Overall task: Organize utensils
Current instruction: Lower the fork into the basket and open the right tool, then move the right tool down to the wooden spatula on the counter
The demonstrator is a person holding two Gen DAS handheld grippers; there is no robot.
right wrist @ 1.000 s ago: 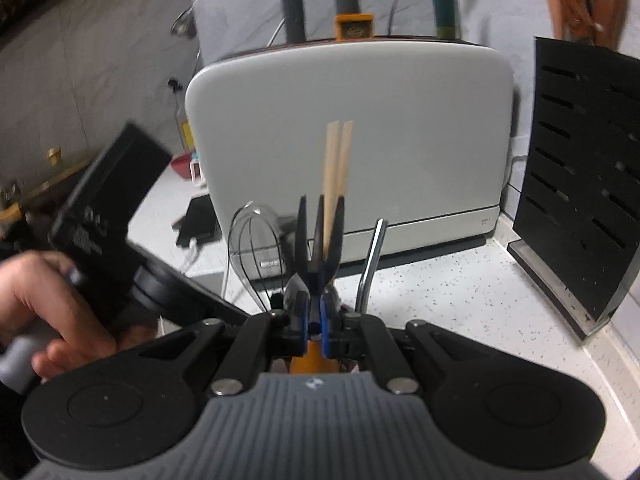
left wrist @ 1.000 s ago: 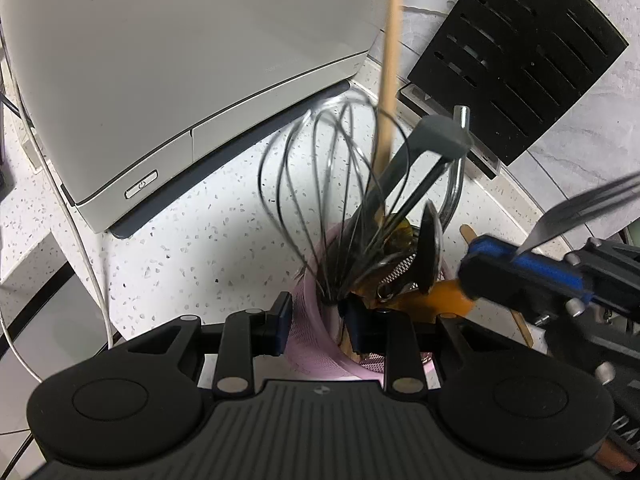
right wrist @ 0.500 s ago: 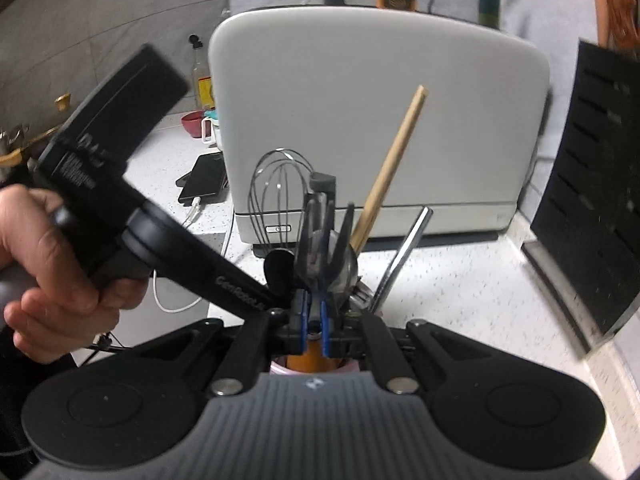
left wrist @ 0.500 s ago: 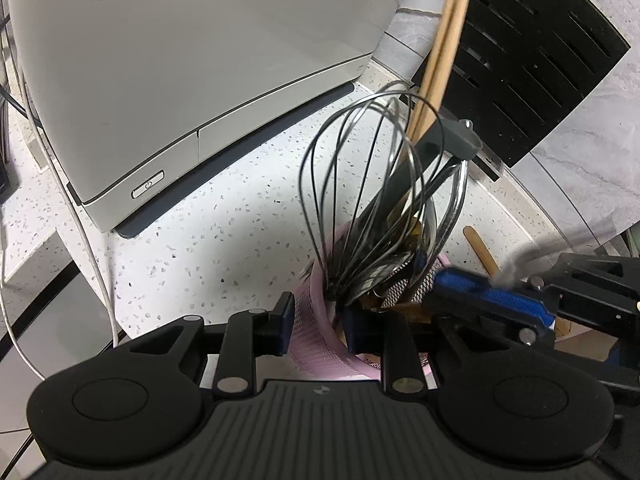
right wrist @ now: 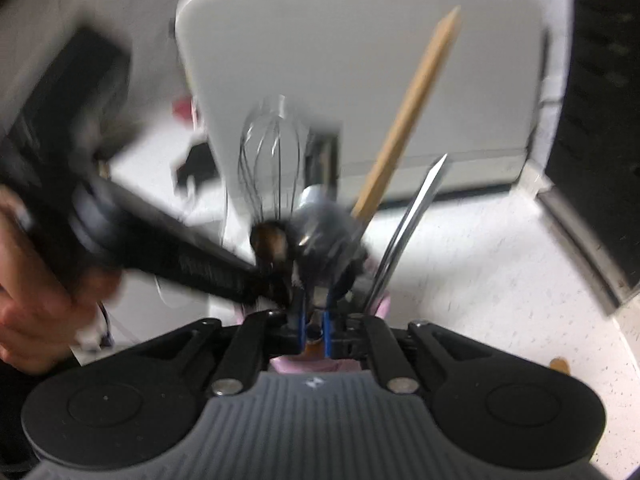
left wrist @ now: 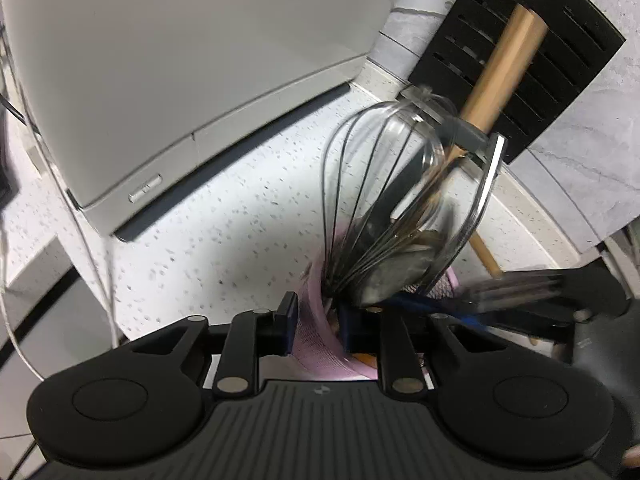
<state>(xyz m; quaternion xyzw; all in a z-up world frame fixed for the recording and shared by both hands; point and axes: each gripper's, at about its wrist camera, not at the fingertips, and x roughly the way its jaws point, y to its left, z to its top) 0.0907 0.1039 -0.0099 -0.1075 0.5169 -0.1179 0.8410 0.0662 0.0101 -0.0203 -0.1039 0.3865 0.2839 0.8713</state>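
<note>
The left gripper [left wrist: 316,326] clenches the pink mesh holder [left wrist: 320,344] at its rim. Wire whisk [left wrist: 376,184], wooden stick [left wrist: 500,64] and steel handle [left wrist: 486,184] stand inside. The right gripper [right wrist: 314,330] pinches a blurred dark fork [right wrist: 328,228] above the holder.

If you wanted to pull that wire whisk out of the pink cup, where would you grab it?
Probably by the top of its wire loops, coming down from above. The whisk stands head-up in the pink cup, so its handle is buried among the other utensils; only the wire cage sticks out clear, leaning toward the wooden stick.
</note>
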